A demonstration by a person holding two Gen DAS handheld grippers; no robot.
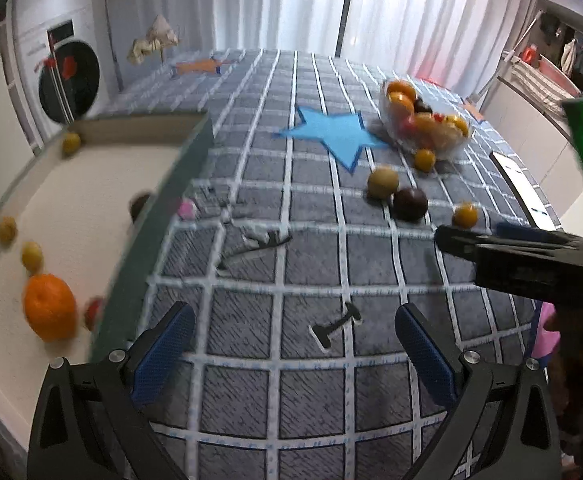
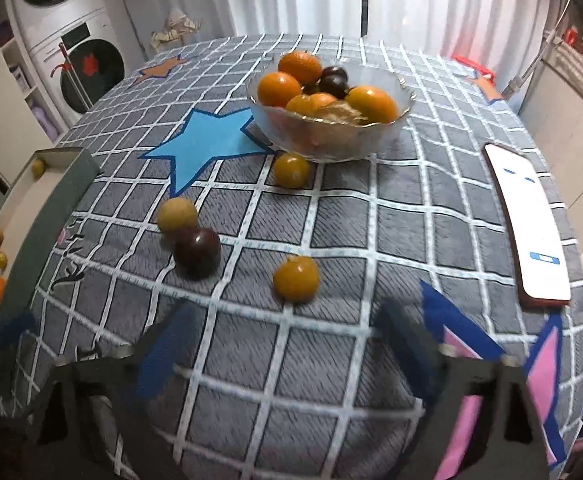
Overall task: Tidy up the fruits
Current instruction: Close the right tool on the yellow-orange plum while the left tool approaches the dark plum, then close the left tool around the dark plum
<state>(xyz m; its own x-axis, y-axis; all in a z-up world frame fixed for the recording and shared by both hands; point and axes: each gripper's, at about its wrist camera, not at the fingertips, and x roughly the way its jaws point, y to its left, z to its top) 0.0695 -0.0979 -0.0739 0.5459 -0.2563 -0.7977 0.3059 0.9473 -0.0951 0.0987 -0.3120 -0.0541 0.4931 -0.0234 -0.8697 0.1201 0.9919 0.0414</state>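
Right gripper (image 2: 279,344) hangs over the checked cloth (image 2: 331,216), jaws spread wide, nothing between them, the nearest yellow-orange fruit (image 2: 295,279) just ahead of the tips. Left gripper (image 1: 291,344) is spread wide too, empty, beside the tray (image 1: 163,208) holding an orange (image 1: 49,306) and small fruits. A dark plum (image 2: 197,252) touches a pale yellow fruit (image 2: 177,214). The glass bowl (image 2: 395,120) stands upright, heaped. The fruits are round: no long axis.

The right tool (image 2: 279,344) is smeared by motion blur, its fingers indistinct. Left of the left tool (image 1: 295,348), the tray (image 1: 151,248) is cut off by the frame edge; its rim half hides a dark fruit (image 1: 139,206).
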